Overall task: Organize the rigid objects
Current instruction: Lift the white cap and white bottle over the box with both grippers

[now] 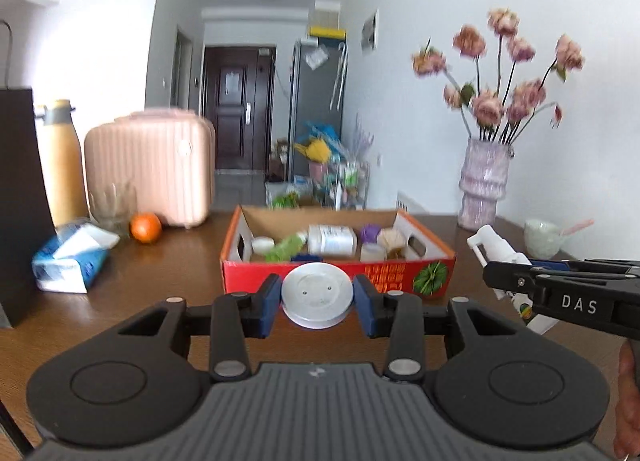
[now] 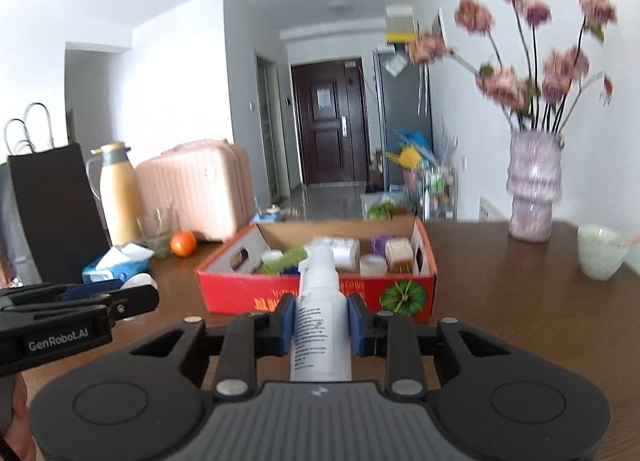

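The left gripper (image 1: 317, 301) pinched a jar (image 1: 317, 295) and the right gripper (image 2: 320, 323) a bottle (image 2: 321, 317), long axis forward, fingers closed on both, with the box (image 1: 340, 279) just ahead at centre frame on the bench (image 1: 160, 281).

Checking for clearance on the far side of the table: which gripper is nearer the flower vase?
Right. The right gripper, holding a spray bottle, is on the vase's side; the left gripper sits farther left.

A lived-in home apartment, brown wooden table (image 1: 120, 321) carrying a pink suitcase (image 1: 150, 169) and vase of flowers (image 1: 484, 185), hallway running to a dark entrance door (image 1: 236, 105), grey fridge (image 1: 318, 101) standing beside it
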